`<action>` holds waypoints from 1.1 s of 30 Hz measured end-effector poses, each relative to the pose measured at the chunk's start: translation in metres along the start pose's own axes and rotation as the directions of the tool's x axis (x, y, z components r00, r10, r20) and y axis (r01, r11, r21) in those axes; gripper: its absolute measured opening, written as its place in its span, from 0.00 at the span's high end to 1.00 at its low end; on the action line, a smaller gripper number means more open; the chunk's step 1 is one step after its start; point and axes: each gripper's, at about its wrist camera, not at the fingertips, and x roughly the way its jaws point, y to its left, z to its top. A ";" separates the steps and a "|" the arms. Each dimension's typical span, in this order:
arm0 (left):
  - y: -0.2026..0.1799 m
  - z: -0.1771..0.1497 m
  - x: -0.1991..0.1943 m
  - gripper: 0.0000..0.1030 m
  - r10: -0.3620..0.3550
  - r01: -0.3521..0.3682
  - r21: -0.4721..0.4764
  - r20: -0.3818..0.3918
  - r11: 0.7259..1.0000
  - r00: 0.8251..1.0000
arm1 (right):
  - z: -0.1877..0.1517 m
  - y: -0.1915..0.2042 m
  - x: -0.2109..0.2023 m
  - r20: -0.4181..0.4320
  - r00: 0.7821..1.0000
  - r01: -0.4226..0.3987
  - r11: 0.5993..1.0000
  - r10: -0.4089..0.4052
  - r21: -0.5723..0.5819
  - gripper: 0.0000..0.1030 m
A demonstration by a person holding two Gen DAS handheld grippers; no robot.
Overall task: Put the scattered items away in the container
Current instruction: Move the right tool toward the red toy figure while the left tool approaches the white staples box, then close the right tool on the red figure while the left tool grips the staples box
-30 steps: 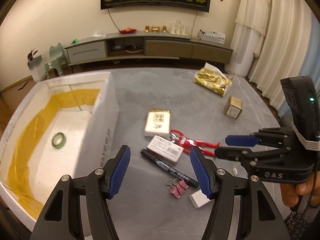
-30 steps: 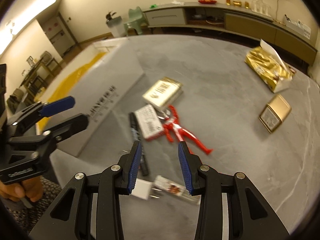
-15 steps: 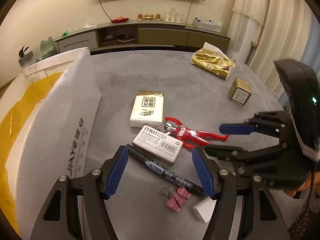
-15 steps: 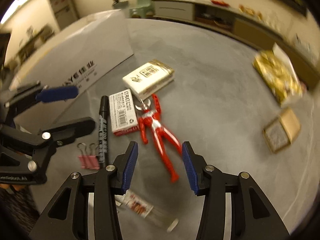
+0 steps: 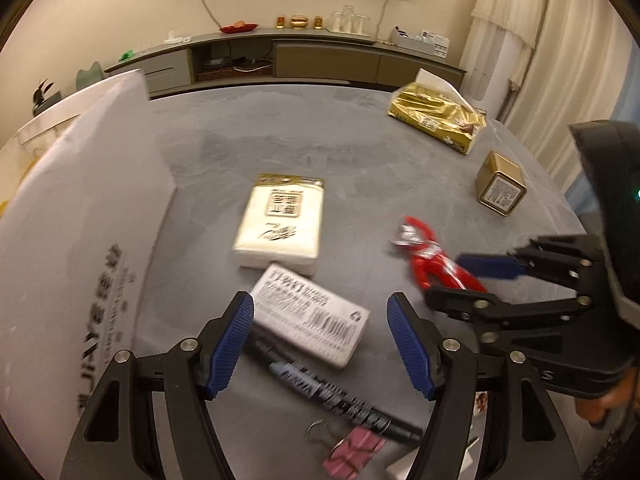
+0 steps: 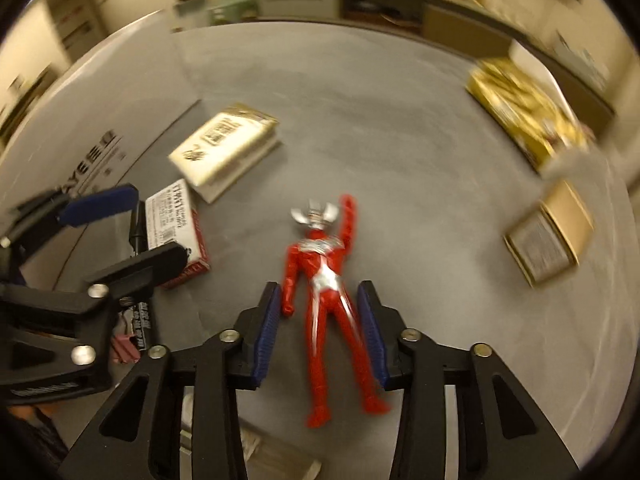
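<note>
A red toy figure (image 6: 324,280) lies flat on the grey table (image 6: 400,140). My right gripper (image 6: 320,290) is open, with a finger on each side of the toy's waist and legs. In the left wrist view, the same right gripper (image 5: 452,278) sits over the figure (image 5: 428,256). My left gripper (image 5: 320,302) is open and low over a small white barcode box (image 5: 312,316). A black marker (image 5: 340,396) and pink binder clips (image 5: 352,456) lie under it. A white tissue pack (image 5: 280,220) lies just beyond. The white container (image 5: 80,240) stands at the left.
A gold tissue bag (image 5: 436,120) and a gold tin (image 5: 500,188) sit at the far right of the table. The container's tall white wall is close to my left finger. A hand holds the right gripper at the right edge. A low cabinet runs along the back wall.
My left gripper has swung from above the container's inside down to the small box and marker. My right gripper has moved forward, and the red figure now lies between its fingers.
</note>
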 end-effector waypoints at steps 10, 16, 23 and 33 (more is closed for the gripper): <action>0.022 -0.001 0.001 0.56 0.005 -0.004 -0.037 0.023 0.999 1.000 | -0.012 -0.011 -0.007 0.032 0.998 -0.064 0.997 0.063 0.032 0.62; 0.025 -0.003 0.001 0.27 -0.018 0.020 -0.093 0.021 0.995 1.000 | -0.015 -0.015 -0.008 0.045 0.997 -0.064 0.997 0.062 0.050 0.62; -0.020 -0.003 0.025 0.60 -0.026 0.028 0.097 -0.017 0.995 1.000 | -0.016 -0.012 -0.008 0.057 0.998 -0.010 1.000 0.009 0.028 0.65; -0.032 -0.013 0.027 0.28 -0.020 0.023 0.130 -0.028 0.991 0.999 | -0.021 -0.021 -0.013 0.100 0.995 -0.003 1.000 0.001 0.020 0.61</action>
